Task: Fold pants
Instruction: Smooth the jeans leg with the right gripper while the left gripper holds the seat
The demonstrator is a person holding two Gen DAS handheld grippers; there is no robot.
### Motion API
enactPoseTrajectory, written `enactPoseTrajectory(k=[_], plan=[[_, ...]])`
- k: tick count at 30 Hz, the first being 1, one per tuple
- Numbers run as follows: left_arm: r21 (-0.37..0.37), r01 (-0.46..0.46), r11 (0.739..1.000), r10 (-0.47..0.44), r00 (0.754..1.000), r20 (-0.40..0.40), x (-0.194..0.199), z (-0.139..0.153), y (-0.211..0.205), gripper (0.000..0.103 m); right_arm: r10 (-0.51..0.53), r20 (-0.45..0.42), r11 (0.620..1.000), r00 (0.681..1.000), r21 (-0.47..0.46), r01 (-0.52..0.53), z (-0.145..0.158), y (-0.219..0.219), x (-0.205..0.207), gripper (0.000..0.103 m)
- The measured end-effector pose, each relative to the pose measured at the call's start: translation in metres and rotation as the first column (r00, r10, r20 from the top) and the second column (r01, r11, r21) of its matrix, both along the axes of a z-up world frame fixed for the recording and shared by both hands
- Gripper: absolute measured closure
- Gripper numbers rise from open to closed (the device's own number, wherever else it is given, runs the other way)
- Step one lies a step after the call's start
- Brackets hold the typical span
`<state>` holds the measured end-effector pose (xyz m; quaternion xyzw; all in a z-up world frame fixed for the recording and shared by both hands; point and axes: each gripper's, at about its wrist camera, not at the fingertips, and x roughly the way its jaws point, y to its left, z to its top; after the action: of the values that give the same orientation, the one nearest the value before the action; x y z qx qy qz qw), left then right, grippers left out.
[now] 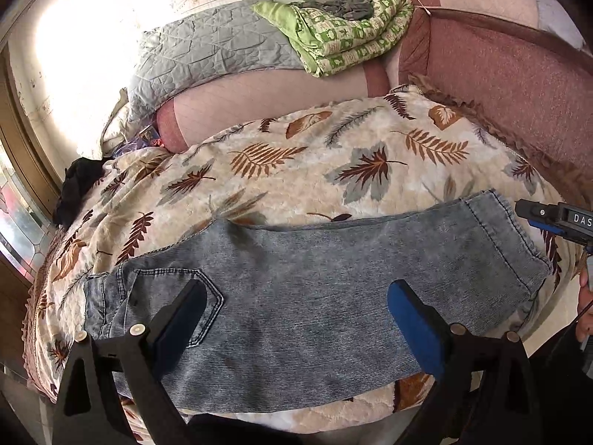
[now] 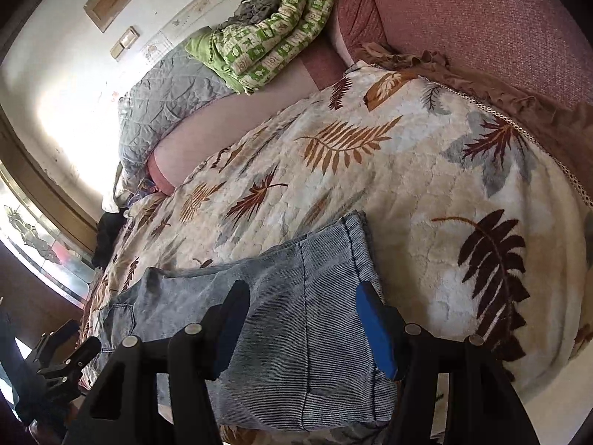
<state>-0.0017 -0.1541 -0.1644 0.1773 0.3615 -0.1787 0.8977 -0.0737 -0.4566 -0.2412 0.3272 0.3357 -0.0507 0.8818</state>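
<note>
Looking down both grippers, we see the pants (image 1: 296, 296) lying flat on a leaf-print blanket (image 1: 296, 155) that covers the bed, near its front edge. They are pale washed denim, laid lengthwise across the views: waist and back pocket (image 1: 207, 307) to the left, hem (image 1: 507, 237) to the right.

Left gripper (image 1: 296, 319): jaws stand wide apart over the middle of the pants, nothing between the pads. One finger sits over the pocket, the blue-padded finger (image 1: 418, 330) over the leg. Whether the tips touch the cloth we cannot tell.

Right gripper (image 2: 300, 322): jaws likewise apart, hanging over the hem end of the pants, holding nothing. In the left wrist view its body (image 1: 556, 218) shows at the right edge, just beside the hem, with part of a hand (image 1: 585, 296) below it. In the right wrist view the left gripper shows dark at the lower left corner.

Behind the blanket: a grey quilted cover (image 1: 215, 52), a folded green patterned quilt (image 1: 352, 33) with a grey garment (image 1: 337, 3) on top, and a pink-red upholstered headboard (image 1: 511, 85). Bright light washes out the wall at left.
</note>
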Motion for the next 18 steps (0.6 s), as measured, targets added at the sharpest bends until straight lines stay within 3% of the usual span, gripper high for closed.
enactPoseTrajectory(k=[14,18], plan=[[-0.003,-0.004,1.000,0.004,1.000,-0.016,0.003,-0.004,0.000,0.005,0.012,0.000,1.000,1.000,-0.010,-0.012,0.000,0.004,0.003,0.040],[-0.005,-0.017,1.000,0.017,0.999,-0.032,0.006,-0.007,0.001,0.005,0.043,0.035,0.997,0.998,-0.070,-0.041,0.010,0.018,0.003,0.040]])
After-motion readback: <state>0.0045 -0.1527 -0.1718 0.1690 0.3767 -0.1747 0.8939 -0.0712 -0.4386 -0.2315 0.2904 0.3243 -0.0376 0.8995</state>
